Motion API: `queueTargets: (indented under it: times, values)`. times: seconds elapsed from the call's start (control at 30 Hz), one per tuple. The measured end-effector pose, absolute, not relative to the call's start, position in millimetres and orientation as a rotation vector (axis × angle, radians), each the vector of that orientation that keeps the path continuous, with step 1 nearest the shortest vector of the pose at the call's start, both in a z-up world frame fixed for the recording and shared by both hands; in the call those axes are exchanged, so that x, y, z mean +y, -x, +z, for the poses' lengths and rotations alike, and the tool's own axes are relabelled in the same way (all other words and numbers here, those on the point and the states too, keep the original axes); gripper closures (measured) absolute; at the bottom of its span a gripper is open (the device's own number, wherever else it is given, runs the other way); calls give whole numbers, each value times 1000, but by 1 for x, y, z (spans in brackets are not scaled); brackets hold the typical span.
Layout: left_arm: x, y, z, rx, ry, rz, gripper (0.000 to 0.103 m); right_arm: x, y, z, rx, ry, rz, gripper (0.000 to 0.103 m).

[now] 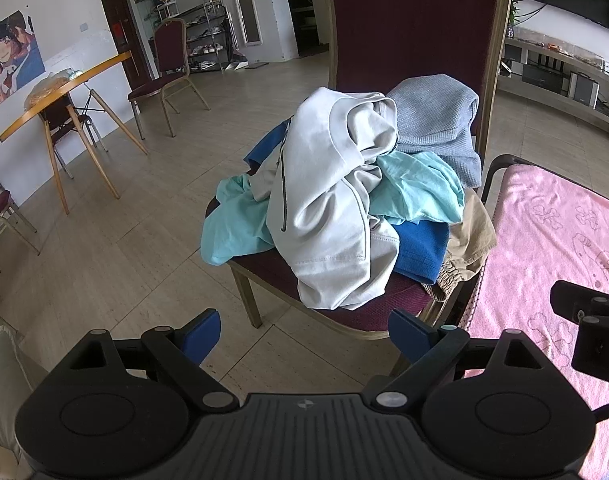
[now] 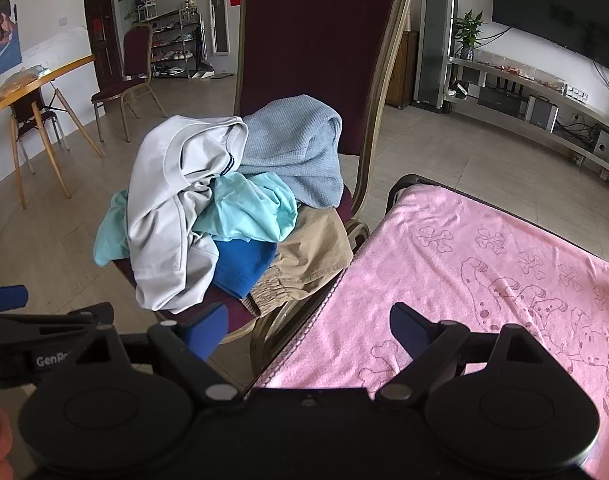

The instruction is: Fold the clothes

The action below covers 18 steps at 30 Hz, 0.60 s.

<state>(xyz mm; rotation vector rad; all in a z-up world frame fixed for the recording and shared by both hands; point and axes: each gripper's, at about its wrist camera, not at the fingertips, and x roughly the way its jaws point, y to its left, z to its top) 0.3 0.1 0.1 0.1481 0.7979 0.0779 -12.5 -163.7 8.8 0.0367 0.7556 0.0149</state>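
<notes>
- Left wrist view: left gripper (image 1: 304, 330) jaws spread wide, holding nothing, hovering short of the chair's front edge; right gripper (image 2: 308, 330) likewise wide apart and empty, over the near-left corner of the pink towel (image 2: 484, 264).
- Clothes pile (image 1: 344, 192) sits on the chair seat (image 1: 384, 304), untouched: light grey jacket (image 1: 324, 200) on top, draped over the front edge; mint shirt (image 1: 416, 188) under it, blue garment (image 1: 420, 252) lower, tan shorts (image 2: 316, 252) at the seat's right edge, grey-blue knit (image 2: 296, 152) against the backrest.
- Risk: garments look tangled, so pulling the jacket would likely drag the mint shirt along or tip pieces onto the floor.
- Risk: mint shirt already hangs off the seat's left edge; a nudge could slide it off.
- Risk: a pinch on bunched folds may catch two layers at once.
- Hidden: how many garments lie beneath, and where sleeves or collars are, can't tell.
- Towel's far-right part is cut off; what it covers is mostly hidden, only a dark frame corner shows.
</notes>
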Motion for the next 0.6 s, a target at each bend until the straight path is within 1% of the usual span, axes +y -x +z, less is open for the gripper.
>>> queueTargets:
  times: [0.6]
  values:
    - [0, -2, 1, 795, -146, 81, 11, -163, 10, 8, 760, -42, 17, 15]
